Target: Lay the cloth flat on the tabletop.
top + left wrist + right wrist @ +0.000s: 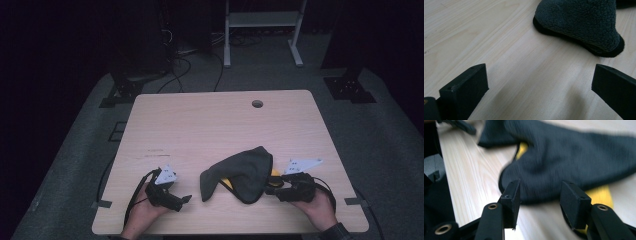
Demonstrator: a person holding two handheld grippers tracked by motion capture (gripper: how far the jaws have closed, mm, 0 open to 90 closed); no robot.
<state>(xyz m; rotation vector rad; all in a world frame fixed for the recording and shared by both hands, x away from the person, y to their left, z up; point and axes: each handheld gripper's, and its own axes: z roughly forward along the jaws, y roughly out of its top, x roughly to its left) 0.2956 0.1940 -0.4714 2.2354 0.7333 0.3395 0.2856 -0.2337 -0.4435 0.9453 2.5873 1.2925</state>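
Wooden table (200, 125): grey fleece cloth (240, 175) lies crumpled near the front edge, a yellow thing (227, 182) partly beneath it. Right gripper (540, 195), jaws half spread, sits at the cloth's edge, seemingly lined up to pinch it. Left gripper (539, 85), jaws wide, waits over bare wood nearby

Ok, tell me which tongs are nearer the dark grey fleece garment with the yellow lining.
Right. The right tongs are at the dark grey fleece garment's edge, open. The left tongs sit apart from it, open over bare table.
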